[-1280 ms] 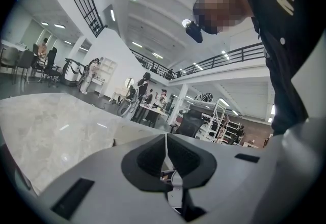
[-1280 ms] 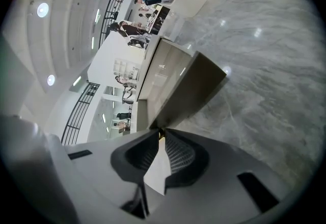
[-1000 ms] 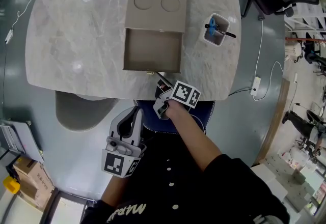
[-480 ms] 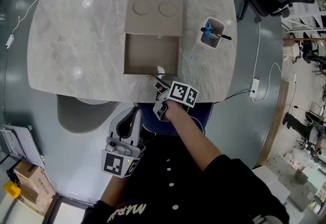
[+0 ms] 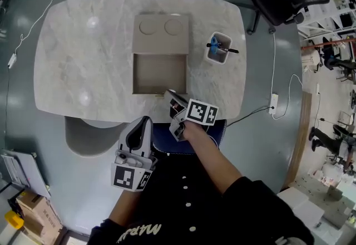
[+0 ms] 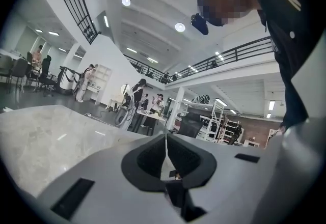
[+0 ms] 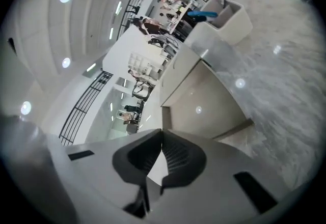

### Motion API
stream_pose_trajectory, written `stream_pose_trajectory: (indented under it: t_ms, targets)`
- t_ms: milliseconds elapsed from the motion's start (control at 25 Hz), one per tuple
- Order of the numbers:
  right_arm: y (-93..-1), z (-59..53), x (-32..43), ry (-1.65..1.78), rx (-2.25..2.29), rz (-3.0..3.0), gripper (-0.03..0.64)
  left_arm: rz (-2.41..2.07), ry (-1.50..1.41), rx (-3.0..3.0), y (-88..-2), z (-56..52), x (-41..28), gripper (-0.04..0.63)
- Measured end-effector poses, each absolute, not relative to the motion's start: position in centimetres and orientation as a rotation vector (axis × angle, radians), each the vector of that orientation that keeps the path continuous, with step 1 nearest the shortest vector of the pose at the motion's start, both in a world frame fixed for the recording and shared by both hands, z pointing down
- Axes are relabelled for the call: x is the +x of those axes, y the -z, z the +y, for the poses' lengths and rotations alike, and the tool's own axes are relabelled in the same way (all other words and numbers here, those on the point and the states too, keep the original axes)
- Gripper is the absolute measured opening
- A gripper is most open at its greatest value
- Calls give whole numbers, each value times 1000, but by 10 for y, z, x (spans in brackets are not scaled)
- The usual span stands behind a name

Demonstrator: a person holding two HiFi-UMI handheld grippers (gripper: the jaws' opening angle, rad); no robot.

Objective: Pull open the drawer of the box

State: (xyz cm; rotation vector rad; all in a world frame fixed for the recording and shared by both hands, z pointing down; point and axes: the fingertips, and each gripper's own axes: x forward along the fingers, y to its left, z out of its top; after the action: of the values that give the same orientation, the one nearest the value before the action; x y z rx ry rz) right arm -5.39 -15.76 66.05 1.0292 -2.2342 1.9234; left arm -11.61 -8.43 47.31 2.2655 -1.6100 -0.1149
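The drawer (image 5: 159, 74) stands pulled out of the box (image 5: 161, 29) toward me, its bare inside showing in the head view, and the box sits near the middle of the marble table (image 5: 83, 54) with two round recesses in its top. My right gripper (image 5: 171, 98) sits at the table's near edge, its tips just beside the drawer's front wall; I cannot tell whether they touch it. In the right gripper view the jaws of that gripper (image 7: 162, 139) are pressed together with nothing between them, and the drawer (image 7: 204, 101) lies just beyond them. My left gripper (image 5: 142, 125) hangs off the table, low and close to my body, well apart from the box. In the left gripper view its jaws (image 6: 165, 149) are also pressed together and hold nothing, with the marble top (image 6: 46, 136) stretching away at the left. To the right of the box stands a small white cup (image 5: 218, 49) with a blue-handled tool in it, apart from the box and from both grippers.
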Motion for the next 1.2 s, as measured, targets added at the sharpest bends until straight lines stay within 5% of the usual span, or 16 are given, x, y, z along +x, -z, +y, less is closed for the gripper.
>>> stream_pose_trajectory:
  t_ms: [1200]
  targets:
    - [-387,-187,68,-457,1325,-2895,-3,-1582,245,2524,-375,-141,-89,20]
